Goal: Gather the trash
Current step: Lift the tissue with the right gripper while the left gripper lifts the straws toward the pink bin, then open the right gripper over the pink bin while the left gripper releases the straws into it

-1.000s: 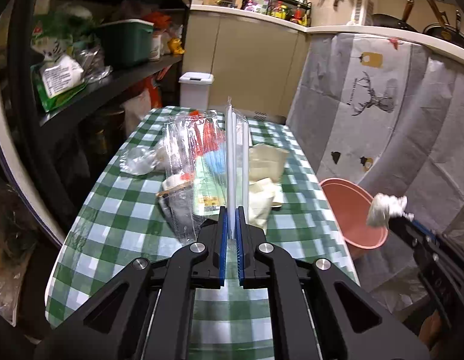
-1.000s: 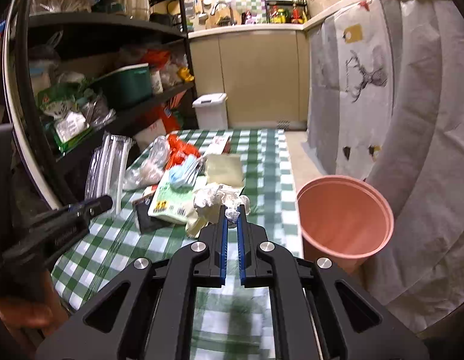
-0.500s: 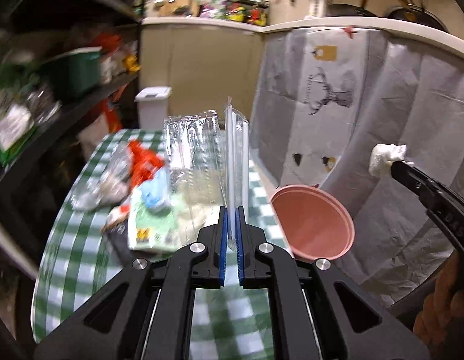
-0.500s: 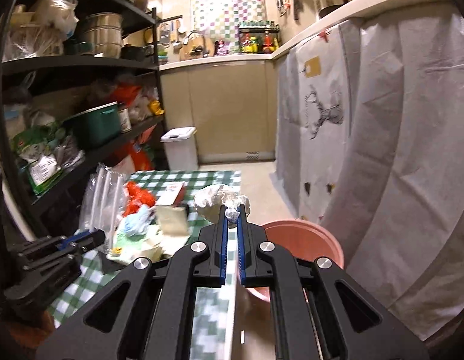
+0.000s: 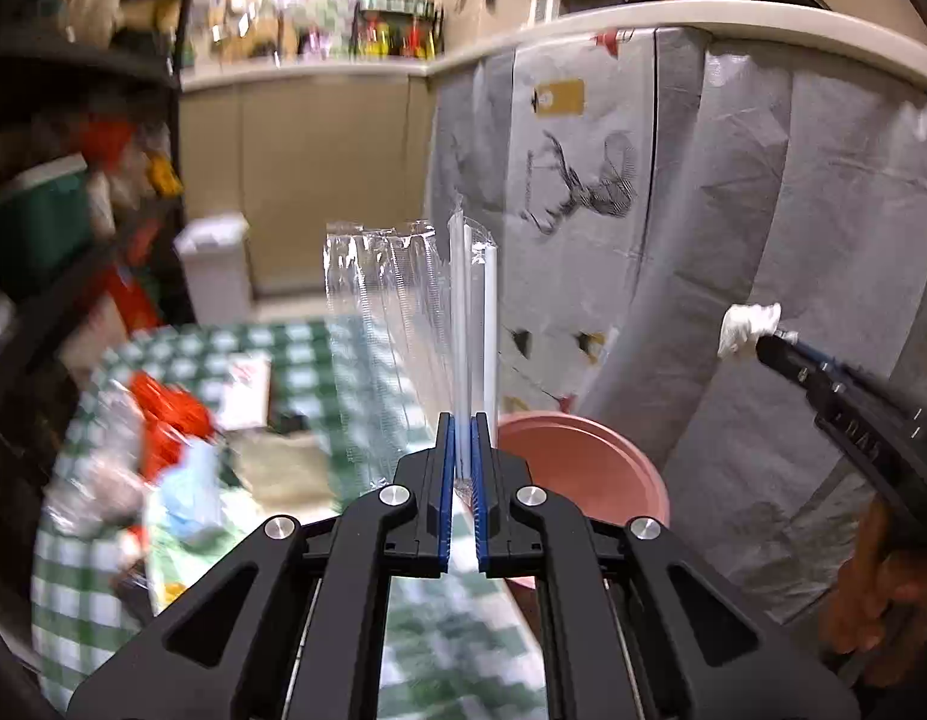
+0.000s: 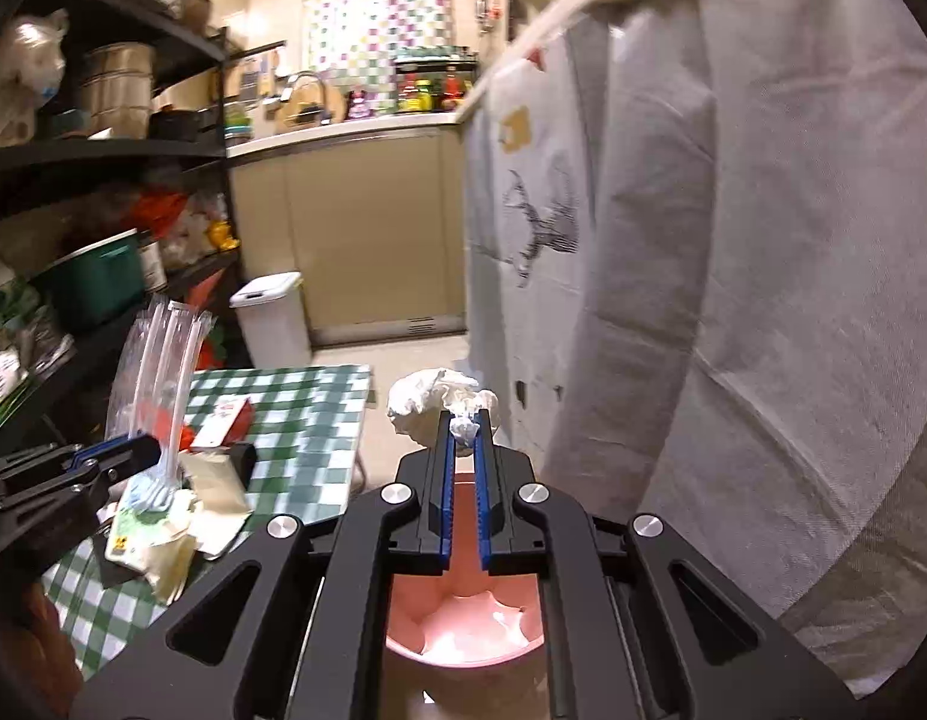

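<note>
We've got both grippers angled down: left gripper [image 5: 461,450] clamping one clear wrapper [image 5: 403,336], right gripper [image 6: 463,438] pinching one crumpled tissue [image 6: 439,402] above one pink bin [image 6: 463,618]

We see a glossy clear plastic wrapper [image 5: 397,324], a crumpled white paper wad [image 6: 439,405], a smooth pink plastic bin [image 5: 583,462] and a checked tablecloth [image 6: 295,414].

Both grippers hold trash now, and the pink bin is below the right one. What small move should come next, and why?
Probably open the right gripper and let the crumpled tissue fall. Its jaws are shut on the tissue, and the open pink bin shows right beneath them. The left gripper, shut on the clear plastic wrapper, is over the table edge beside the bin, so it likely goes second.
</note>
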Demonstrator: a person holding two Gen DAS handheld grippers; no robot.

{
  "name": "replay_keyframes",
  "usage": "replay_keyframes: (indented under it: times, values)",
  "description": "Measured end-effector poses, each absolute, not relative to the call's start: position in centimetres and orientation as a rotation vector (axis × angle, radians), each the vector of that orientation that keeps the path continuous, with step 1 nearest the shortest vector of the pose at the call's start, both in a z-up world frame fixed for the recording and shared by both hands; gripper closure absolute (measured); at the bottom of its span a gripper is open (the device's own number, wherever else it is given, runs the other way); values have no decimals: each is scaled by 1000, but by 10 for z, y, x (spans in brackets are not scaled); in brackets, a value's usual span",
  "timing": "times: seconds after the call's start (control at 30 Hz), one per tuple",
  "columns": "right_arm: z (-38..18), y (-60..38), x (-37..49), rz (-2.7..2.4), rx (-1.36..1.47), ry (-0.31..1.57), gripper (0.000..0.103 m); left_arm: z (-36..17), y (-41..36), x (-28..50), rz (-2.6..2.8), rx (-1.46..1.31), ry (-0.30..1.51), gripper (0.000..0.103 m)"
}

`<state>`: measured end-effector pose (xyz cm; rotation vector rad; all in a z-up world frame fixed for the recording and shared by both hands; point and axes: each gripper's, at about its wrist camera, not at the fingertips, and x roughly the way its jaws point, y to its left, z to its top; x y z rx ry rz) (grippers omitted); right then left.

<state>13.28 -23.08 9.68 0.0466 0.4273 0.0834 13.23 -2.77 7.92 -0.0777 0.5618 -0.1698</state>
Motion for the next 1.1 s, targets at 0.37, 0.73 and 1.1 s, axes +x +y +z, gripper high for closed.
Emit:
replay_keyframes:
  times: [0.37, 0.73, 1.1]
  values:
    - [68, -243, 140, 23, 46, 480, 96, 65, -46, 148, -198, -58, 569, 98]
    - [52, -243, 158, 8, 47, 516, 96, 38, -70, 165, -235, -18, 635, 98]
    - [44, -243, 169, 2, 46, 526, 96, 26, -79, 177, -244, -10, 655, 97]
